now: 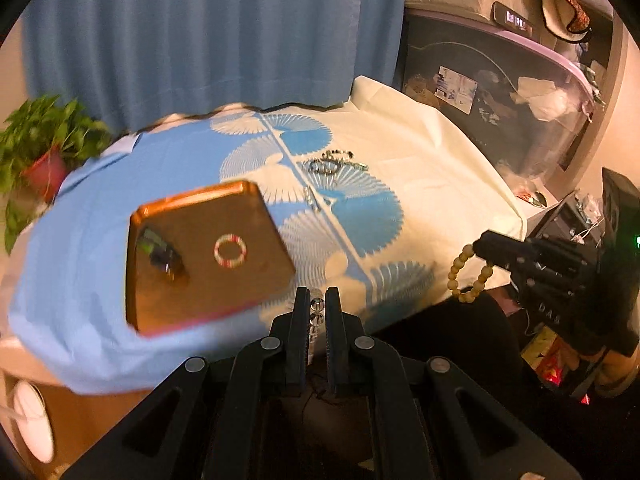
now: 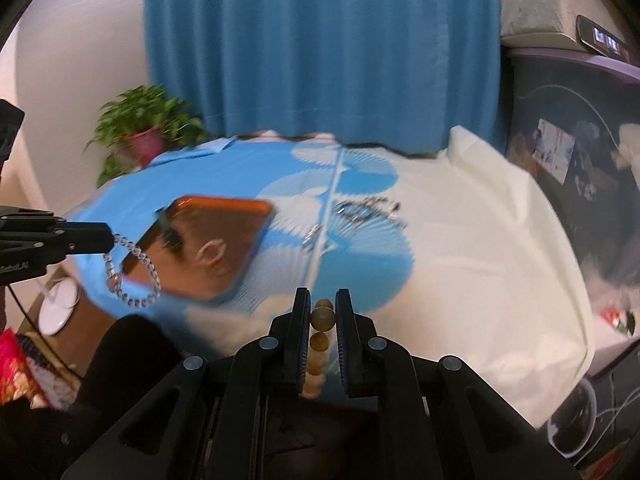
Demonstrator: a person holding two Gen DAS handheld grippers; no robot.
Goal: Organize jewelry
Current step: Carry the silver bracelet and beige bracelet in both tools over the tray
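My left gripper is shut on a clear crystal bead bracelet, held above the table's front edge; the bracelet hangs from it in the right wrist view. My right gripper is shut on a tan wooden bead bracelet, which dangles from it in the left wrist view. An orange-brown tray on the blue cloth holds a red-and-white bead ring and a dark green item. More jewelry lies behind the tray on the fan-patterned cloth.
A potted plant stands at the table's far left. A blue curtain hangs behind. A dark cluttered shelf unit stands at the right. A white round object sits low at the left.
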